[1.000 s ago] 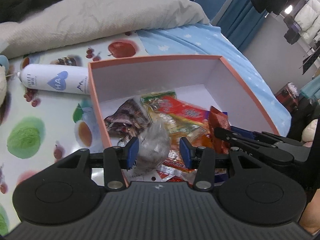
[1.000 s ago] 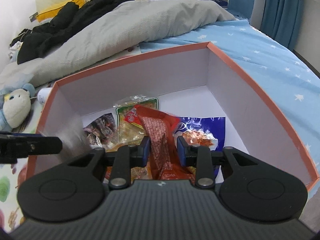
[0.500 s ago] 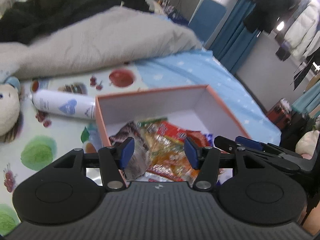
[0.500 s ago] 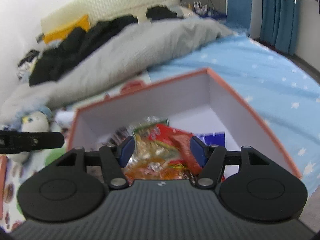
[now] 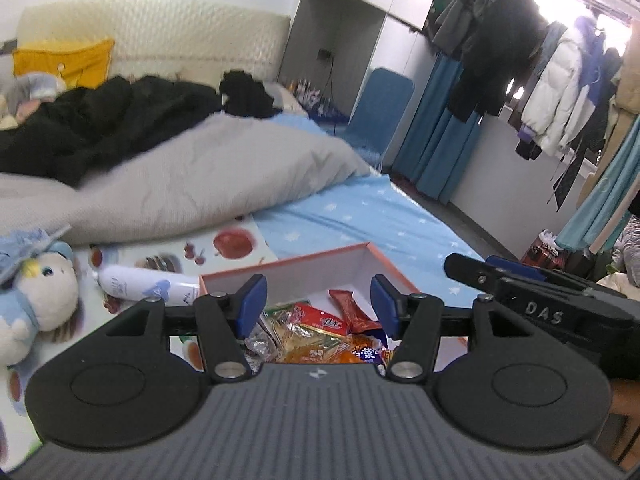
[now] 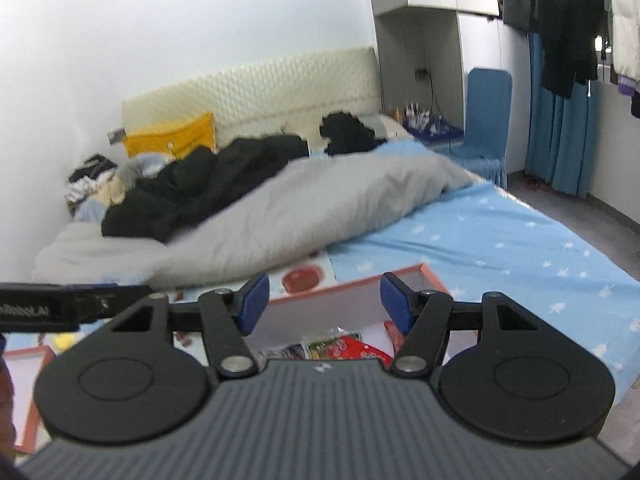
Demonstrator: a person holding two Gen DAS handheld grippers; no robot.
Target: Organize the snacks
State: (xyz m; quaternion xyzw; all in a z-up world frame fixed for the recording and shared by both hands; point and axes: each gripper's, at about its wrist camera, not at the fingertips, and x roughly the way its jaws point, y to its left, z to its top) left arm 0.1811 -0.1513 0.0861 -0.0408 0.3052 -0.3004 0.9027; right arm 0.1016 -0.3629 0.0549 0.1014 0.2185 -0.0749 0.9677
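An orange-rimmed white box [image 5: 304, 268] sits on the bed and holds several snack packets [image 5: 320, 320], red, orange, yellow and silver. It also shows in the right wrist view [image 6: 340, 300] with packets [image 6: 344, 346] inside. My left gripper [image 5: 318, 306] is open and empty, raised above the box's near side. My right gripper [image 6: 324, 300] is open and empty, also raised above the box. Each gripper shows at the edge of the other's view.
A white spray can [image 5: 148, 286] lies left of the box on a fruit-print mat [image 5: 236, 242]. A plush doll [image 5: 32, 292] lies at far left. A grey duvet [image 5: 192, 184] and black clothes [image 5: 100, 120] lie behind. An orange box lid [image 6: 28, 380] lies at left.
Both grippers have let go of their packets, opened wide and risen up and back from the box. The red packet and the silver packet now lie in the box.
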